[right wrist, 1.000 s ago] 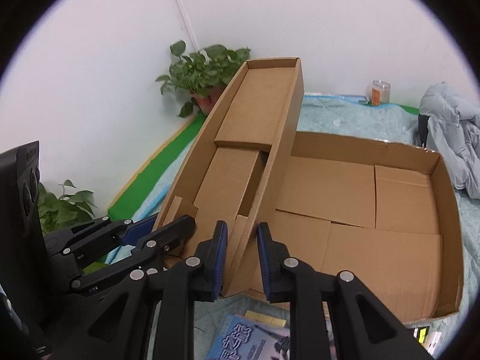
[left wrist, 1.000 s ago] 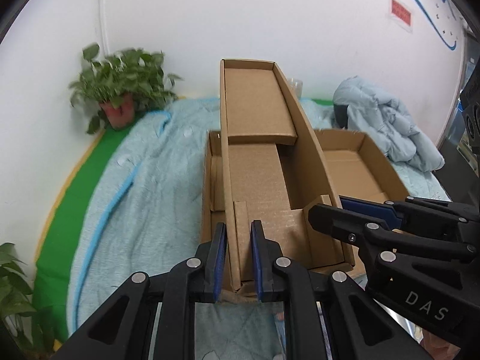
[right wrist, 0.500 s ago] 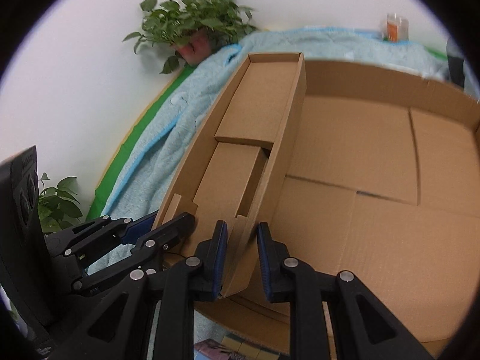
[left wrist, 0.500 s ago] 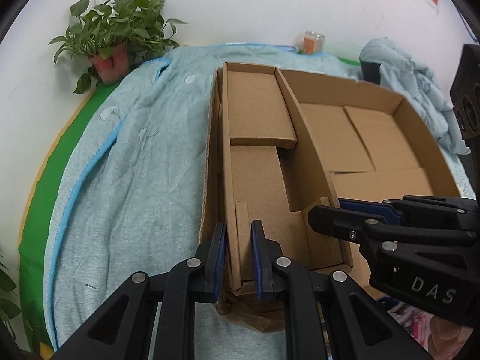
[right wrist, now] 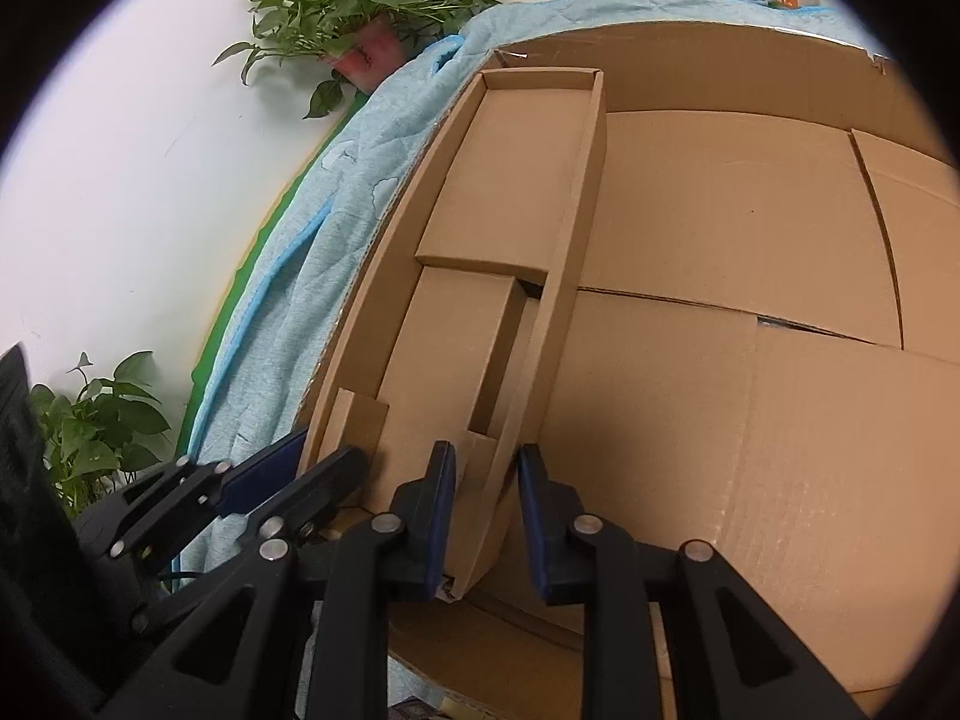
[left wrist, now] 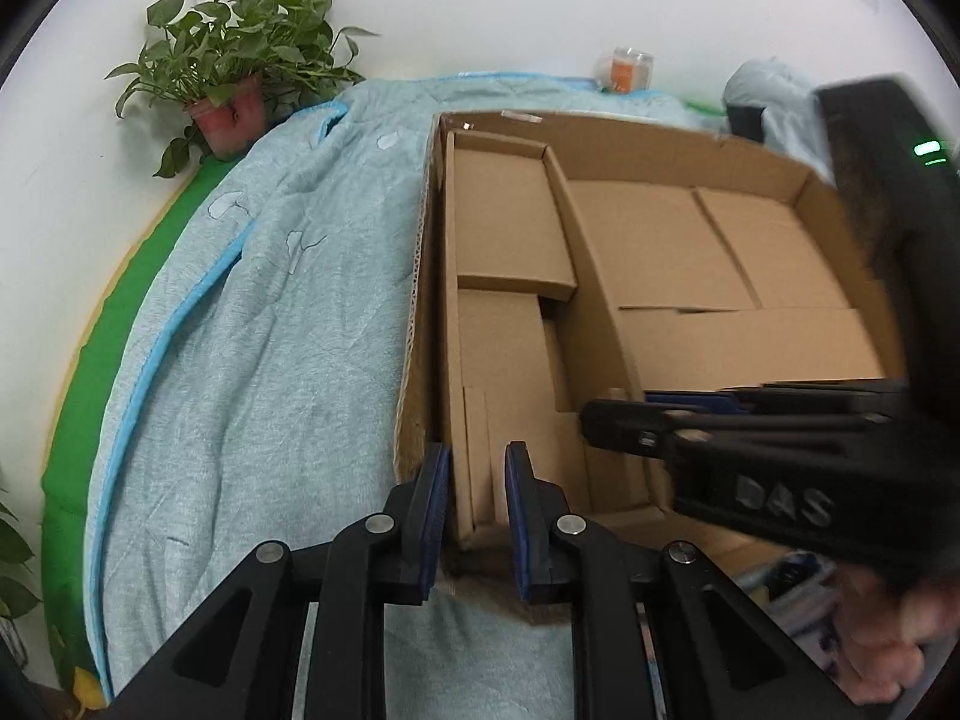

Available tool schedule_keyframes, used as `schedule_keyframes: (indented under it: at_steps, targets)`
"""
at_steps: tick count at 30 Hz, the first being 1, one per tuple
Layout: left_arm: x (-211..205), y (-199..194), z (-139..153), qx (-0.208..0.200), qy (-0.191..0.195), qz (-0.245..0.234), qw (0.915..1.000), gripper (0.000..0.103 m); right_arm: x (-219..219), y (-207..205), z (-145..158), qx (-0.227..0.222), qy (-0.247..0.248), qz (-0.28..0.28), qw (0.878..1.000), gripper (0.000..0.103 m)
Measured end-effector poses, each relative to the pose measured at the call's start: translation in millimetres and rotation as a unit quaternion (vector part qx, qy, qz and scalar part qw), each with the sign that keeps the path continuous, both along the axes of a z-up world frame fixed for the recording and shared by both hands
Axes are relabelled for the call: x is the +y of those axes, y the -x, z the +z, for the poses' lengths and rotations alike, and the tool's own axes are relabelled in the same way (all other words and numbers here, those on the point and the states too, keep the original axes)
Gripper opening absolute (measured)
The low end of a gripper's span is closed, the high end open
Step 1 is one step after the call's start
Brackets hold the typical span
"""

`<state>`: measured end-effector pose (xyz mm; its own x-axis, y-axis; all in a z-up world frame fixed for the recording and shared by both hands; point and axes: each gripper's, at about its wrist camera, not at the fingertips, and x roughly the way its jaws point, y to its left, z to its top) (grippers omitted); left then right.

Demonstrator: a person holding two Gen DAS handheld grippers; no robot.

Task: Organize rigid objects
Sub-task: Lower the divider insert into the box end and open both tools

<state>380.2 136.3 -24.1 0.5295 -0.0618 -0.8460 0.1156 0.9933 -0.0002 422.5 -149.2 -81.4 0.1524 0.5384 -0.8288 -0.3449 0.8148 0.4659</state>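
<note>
Narrow tray (left wrist: 510, 252) now lies inside the big box (left wrist: 720, 252), snug against its left wall, on the blanket (left wrist: 270, 330). Left tool (left wrist: 477, 483) straddles the tray's near left wall, jaws barely parted. Right tool (right wrist: 486, 480) straddles the right wall, jaws just easing apart, pads clear of the cardboard on the right side.

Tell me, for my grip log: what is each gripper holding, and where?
Left gripper holds the narrow cardboard tray by its near left wall. Right gripper: its jaws, just opening, straddle the tray's right wall without pressing.
</note>
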Motion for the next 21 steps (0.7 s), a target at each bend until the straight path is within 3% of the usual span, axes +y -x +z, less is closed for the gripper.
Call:
schedule_keyframes:
  at_steps: [3, 5, 6, 8, 9, 12, 13, 14, 15, 16, 21]
  targets:
    - [12.3, 13.0, 17.0, -0.025, 0.025, 0.007, 0.9993, 0.029, 3.2, 1.5, -1.2, 0.010, -0.004, 0.007, 1.000, 0.030]
    - [21.1, 17.0, 23.4, -0.045, 0.016, 0.024, 0.9986, 0.042, 6.0, 9.2, 5.2, 0.001, 0.000, 0.024, 1.000, 0.044]
    - [24.1, 16.6, 23.6, -0.048, 0.013, 0.029, 0.9983, 0.051, 3.3, 16.4, 13.7, -0.024, 0.010, 0.024, 0.999, 0.048]
    - [24.0, 11.9, 19.0, -0.043, 0.000, 0.024, 0.9988, 0.058, -14.1, 31.4, 35.5, -0.070, 0.037, -0.003, 0.997, 0.064]
    - [21.8, 8.3, 13.9, -0.035, -0.010, 0.019, 0.9992, 0.059, -25.3, 38.7, 46.0, -0.087, 0.041, -0.018, 0.995, 0.065]
    - [14.4, -5.3, -6.3, -0.002, -0.025, 0.002, 0.9997, 0.057, -64.3, 64.7, 78.3, -0.122, 0.072, -0.069, 0.988, 0.066]
    - [14.7, -9.0, -13.9, 0.013, -0.034, 0.011, 0.9993, 0.051, -74.7, 72.4, 85.3, -0.122, 0.081, -0.085, 0.986, 0.067]
    - [15.2, -11.7, -20.1, 0.023, -0.032, 0.017, 0.9991, 0.032, -89.2, 83.3, 94.8, -0.115, 0.092, -0.105, 0.983, 0.067]
    - [18.0, -11.7, -23.9, 0.034, 0.007, 0.014, 0.9993, 0.018, -98.8, 90.0, 100.9, -0.106, 0.094, -0.114, 0.983, 0.067]
    - [18.5, -10.4, -23.9, 0.036, 0.023, 0.017, 0.9989, 0.018, -107.5, 97.0, 106.6, -0.097, 0.091, -0.120, 0.984, 0.067]
    - [3.7, 4.6, -20.8, 0.034, 0.000, 0.022, 0.9992, 0.017, -153.6, 134.0, 143.4, -0.086, 0.101, -0.168, 0.977, 0.067]
